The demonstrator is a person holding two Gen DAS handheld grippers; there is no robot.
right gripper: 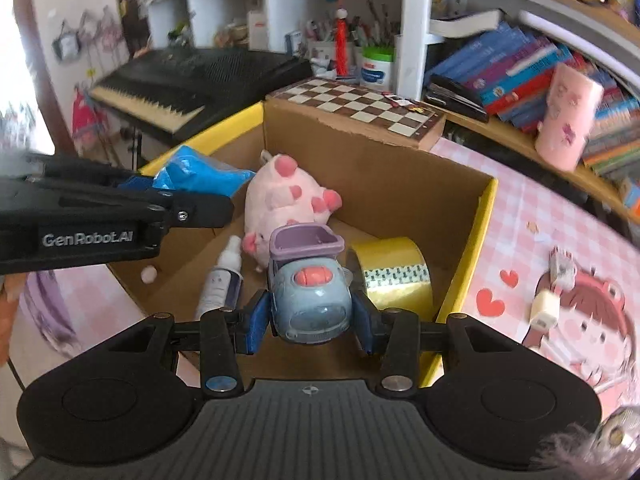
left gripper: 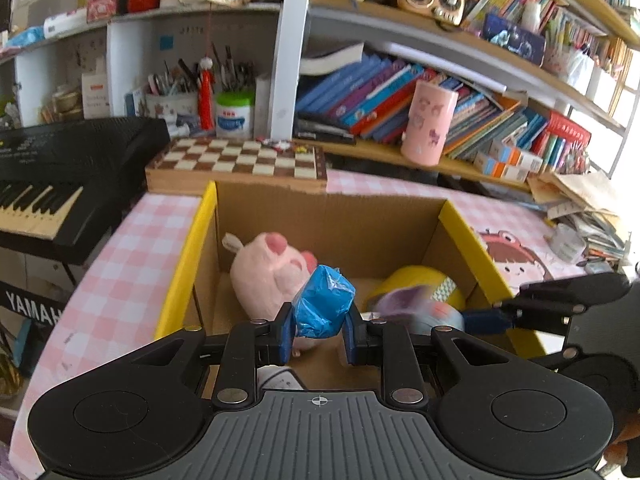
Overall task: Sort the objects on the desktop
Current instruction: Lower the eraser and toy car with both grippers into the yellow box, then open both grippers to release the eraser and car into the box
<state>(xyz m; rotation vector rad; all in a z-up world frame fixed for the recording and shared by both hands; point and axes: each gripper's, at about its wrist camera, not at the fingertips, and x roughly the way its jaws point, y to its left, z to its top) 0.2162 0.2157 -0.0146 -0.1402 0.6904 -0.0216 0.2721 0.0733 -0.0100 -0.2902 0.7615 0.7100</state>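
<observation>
An open cardboard box [left gripper: 332,216] with yellow flaps stands on the pink checked table; it also shows in the right wrist view [right gripper: 384,168]. Inside lie a pink plush pig [left gripper: 268,272] [right gripper: 284,192], a yellow tape roll [left gripper: 424,280] [right gripper: 396,272] and a white spray bottle [right gripper: 224,276]. My left gripper [left gripper: 318,332] is shut on a crumpled blue packet [left gripper: 324,306] above the box; the packet also shows in the right wrist view [right gripper: 196,174]. My right gripper [right gripper: 310,324] is shut on a grey-blue toy car [right gripper: 310,292] over the box; the car appears blurred in the left wrist view [left gripper: 416,308].
A chessboard box [left gripper: 240,160] sits behind the carton. A black keyboard [left gripper: 60,176] stands to the left. A pink cup [left gripper: 428,124] and shelves of books are at the back right. A small eraser [right gripper: 544,310] and a white clip-like item [right gripper: 562,268] lie on the table right of the box.
</observation>
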